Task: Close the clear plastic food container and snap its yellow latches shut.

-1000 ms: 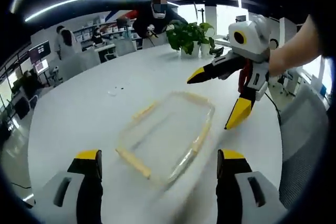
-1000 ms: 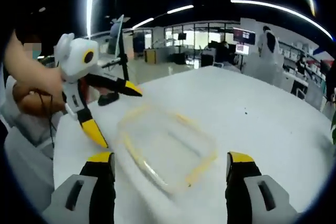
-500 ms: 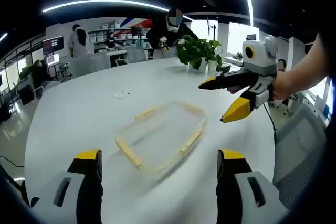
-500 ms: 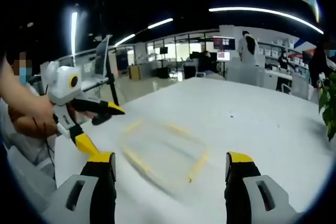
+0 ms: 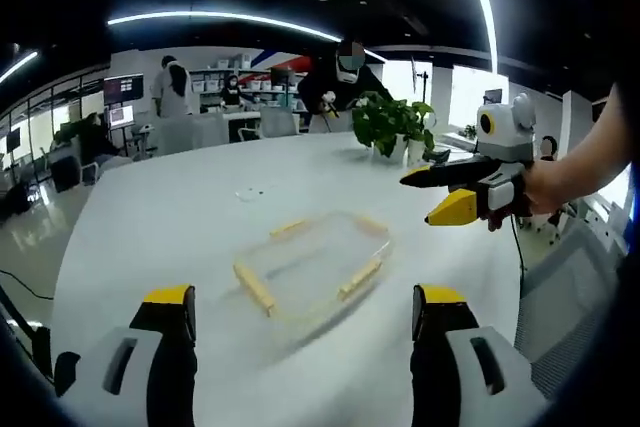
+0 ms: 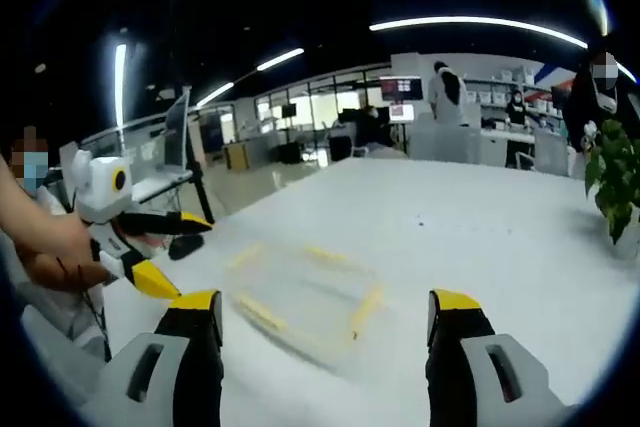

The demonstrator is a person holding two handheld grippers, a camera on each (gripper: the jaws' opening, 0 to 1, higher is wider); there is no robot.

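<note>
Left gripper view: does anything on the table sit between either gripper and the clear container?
Nothing visible does. The clear container lies on bare white table ahead of the open left gripper. The right gripper hangs off to its side, open. The potted plant stands well beyond.

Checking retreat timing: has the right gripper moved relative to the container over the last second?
Yes. In the left gripper view the right gripper, earlier hanging just over the container's far edge, has pulled back toward the potted plant, with bare table now between them.
</note>
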